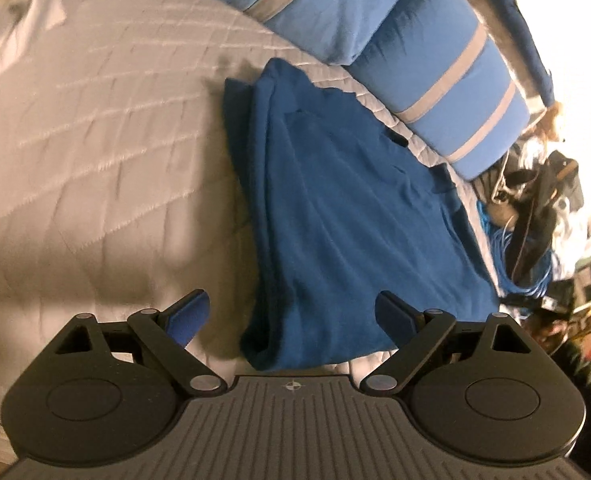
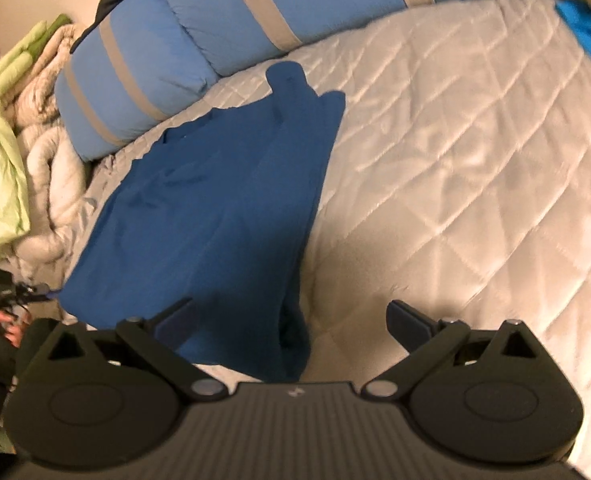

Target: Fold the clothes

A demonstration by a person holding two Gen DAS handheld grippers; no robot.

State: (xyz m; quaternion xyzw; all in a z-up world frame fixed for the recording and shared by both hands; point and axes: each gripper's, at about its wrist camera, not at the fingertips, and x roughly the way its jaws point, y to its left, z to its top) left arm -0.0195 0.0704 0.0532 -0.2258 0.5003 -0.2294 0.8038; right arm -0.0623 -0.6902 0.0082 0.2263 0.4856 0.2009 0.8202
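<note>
I am between folds: the blue garment lies partly folded into a long strip on the bed, running from lower centre up toward the pillows at the top of the left wrist view. Both the left gripper and right gripper hover over its near end, jaws spread and empty. Next, I judge, each must pinch a near corner cleanly through all layers and carry it toward the far end.

Both wrist views look steeply down at the bed from close above. They share the blue garment and the striped pillows.
</note>
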